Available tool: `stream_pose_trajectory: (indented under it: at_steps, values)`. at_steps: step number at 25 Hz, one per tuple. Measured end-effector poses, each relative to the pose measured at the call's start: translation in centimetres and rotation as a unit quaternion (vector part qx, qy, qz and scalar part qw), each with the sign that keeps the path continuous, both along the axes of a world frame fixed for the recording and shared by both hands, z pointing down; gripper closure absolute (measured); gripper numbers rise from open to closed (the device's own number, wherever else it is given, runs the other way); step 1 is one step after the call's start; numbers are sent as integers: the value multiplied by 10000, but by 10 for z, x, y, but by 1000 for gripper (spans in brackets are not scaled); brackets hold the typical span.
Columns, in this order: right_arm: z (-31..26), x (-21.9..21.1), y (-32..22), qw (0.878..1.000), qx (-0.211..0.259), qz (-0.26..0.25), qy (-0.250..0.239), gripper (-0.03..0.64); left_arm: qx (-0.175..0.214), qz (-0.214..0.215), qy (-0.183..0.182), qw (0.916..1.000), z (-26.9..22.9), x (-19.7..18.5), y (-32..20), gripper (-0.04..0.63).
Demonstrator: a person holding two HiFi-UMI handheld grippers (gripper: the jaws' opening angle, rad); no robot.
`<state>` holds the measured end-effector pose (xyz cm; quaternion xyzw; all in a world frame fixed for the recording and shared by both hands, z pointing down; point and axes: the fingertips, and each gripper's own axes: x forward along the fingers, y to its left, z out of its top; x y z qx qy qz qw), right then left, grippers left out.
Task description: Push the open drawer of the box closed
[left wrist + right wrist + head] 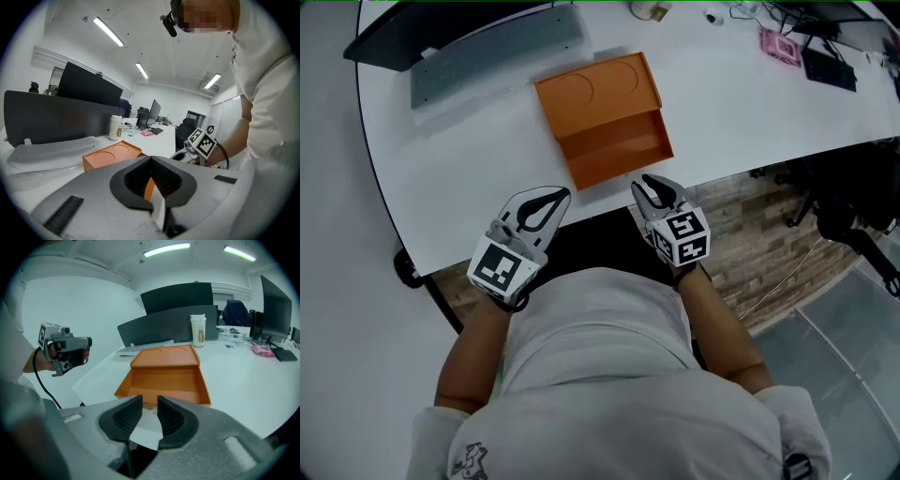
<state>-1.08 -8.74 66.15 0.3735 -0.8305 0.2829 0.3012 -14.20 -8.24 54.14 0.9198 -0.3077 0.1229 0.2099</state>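
An orange box (pixel 598 89) lies on the white table (pixel 450 169), and its drawer (pixel 617 150) is pulled out toward the table's near edge. In the right gripper view the open drawer (pixel 166 379) is empty and lies straight ahead of my right gripper (pixel 150 400), which is open with nothing between its pads. Seen from the head camera, the right gripper (pixel 659 190) hovers at the table edge just short of the drawer front. My left gripper (pixel 551 199) is left of it, also off the edge, its tips meeting on nothing. The left gripper view has the box (pixel 112 156) beyond the jaws.
A grey keyboard-like slab (pixel 497 52) and a dark panel (pixel 431 37) lie behind the box. A white bottle (pixel 198 330) stands at the back. A pink item (pixel 780 47) and cables are at the far right. A chair base (pixel 848 216) stands on the floor, right.
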Motion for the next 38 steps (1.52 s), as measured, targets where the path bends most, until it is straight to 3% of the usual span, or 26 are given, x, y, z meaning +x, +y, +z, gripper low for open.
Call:
stream_pose_trajectory:
  at_steps: [13, 18, 38]
  values:
    - [63, -5, 5, 9985, -462, -180, 243, 515, -142, -10, 6, 9999, 23, 11, -5, 597]
    - [78, -6, 3, 9979, -547, -158, 324, 515, -274, -177, 201, 9993, 23, 10, -9, 597]
    - [86, -8, 4, 9974, -567, -171, 400, 546, -414, -320, 210, 9984, 34, 4, -6, 597]
